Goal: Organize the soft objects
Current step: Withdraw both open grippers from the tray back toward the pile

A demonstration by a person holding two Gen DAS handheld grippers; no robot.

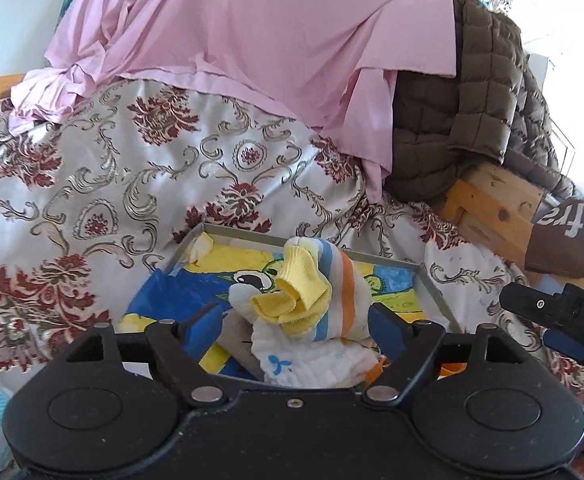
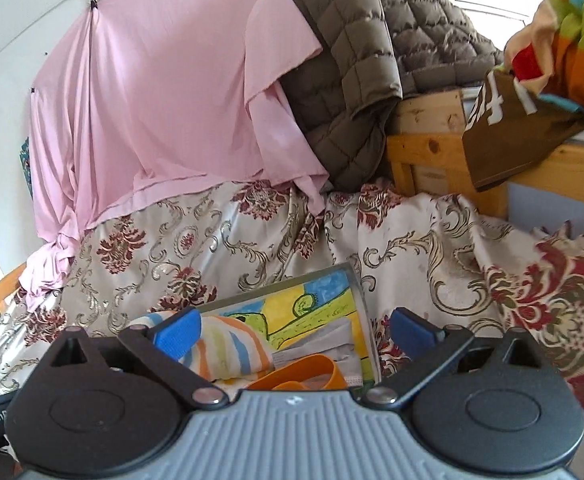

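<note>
1. While inspecting the shallow tray (image 1: 431, 280) on the floral bedspread (image 1: 132, 184), finding the rolled striped sock bundle (image 1: 311, 292) lying inside it, on top of a white cloth (image 1: 292, 364).
2. Recording the left claw (image 1: 295, 320) as open, its blue pads flanking the sock bundle. Judging the right-hand pad very near the fabric, though not pressing it.
3. Recording the right claw (image 2: 295, 332) as open wide and gripping nothing, with the striped sock bundle (image 2: 228, 344) just beside its left pad and an orange band (image 2: 303, 368) low between the pads.
4. Judging the step in hand as a release and withdrawal, with the bundle already placed.
5. Recommending, for a clean finish:
   - drawing each claw straight back and up, avoiding any sideways sweep that could snag the yellow cuff or unroll the bundle;
   - keeping the pads spread until clear of the tray rim;
   - watching the white cloth underneath, likely to drag along with any caught pad.
6. Noting the pink sheet (image 1: 252, 40) and brown quilted jacket (image 1: 471, 100) well apart behind, possibly awaiting sorting.
</note>
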